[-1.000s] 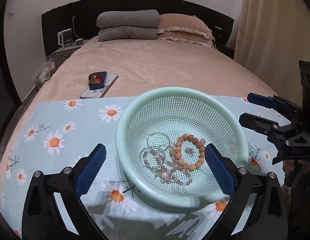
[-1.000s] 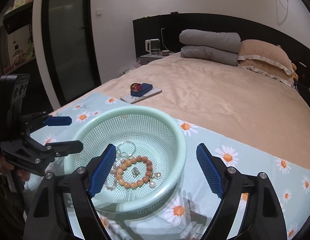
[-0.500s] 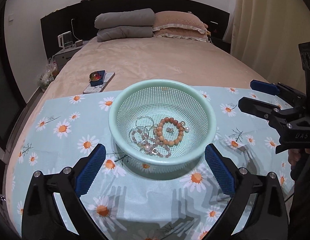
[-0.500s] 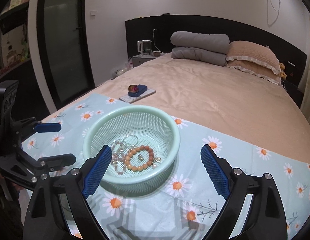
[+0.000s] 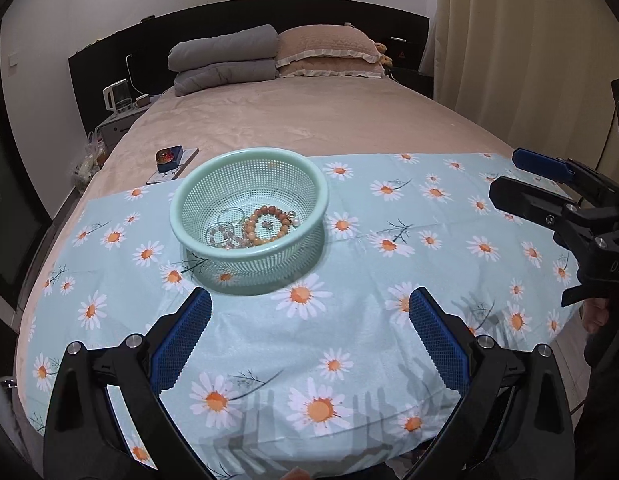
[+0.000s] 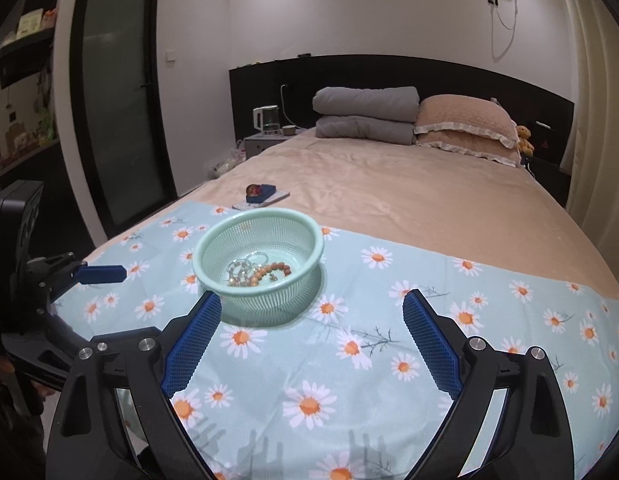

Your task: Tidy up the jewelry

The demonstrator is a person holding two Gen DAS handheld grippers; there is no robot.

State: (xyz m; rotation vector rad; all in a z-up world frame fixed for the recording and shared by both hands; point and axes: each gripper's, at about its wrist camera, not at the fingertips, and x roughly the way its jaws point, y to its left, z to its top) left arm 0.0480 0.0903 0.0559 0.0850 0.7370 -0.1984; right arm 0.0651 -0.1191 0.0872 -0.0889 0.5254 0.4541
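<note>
A mint-green mesh basket (image 5: 249, 258) (image 6: 256, 297) stands on a daisy-print cloth (image 5: 349, 280) (image 6: 349, 340) on the bed. Inside lie an orange bead bracelet (image 5: 265, 226) (image 6: 269, 271), a pale bead bracelet (image 5: 223, 238) (image 6: 238, 271), thin rings and small earrings. My left gripper (image 5: 309, 320) (image 6: 101, 274) is open and empty, held back from the basket. My right gripper (image 6: 312, 320) (image 5: 521, 176) is open and empty, to the basket's right and apart from it.
A small blue box with a red-orange ornament (image 5: 169, 157) (image 6: 259, 192) sits on a flat book behind the basket. Grey folded blankets (image 5: 225, 60) and peach pillows (image 5: 329, 52) lie at the headboard. A nightstand with a kettle (image 6: 266, 120) stands left.
Both grippers have pulled back and up from the basket, which now looks smaller and farther. The jewelry stays in the basket. Both stay open.
</note>
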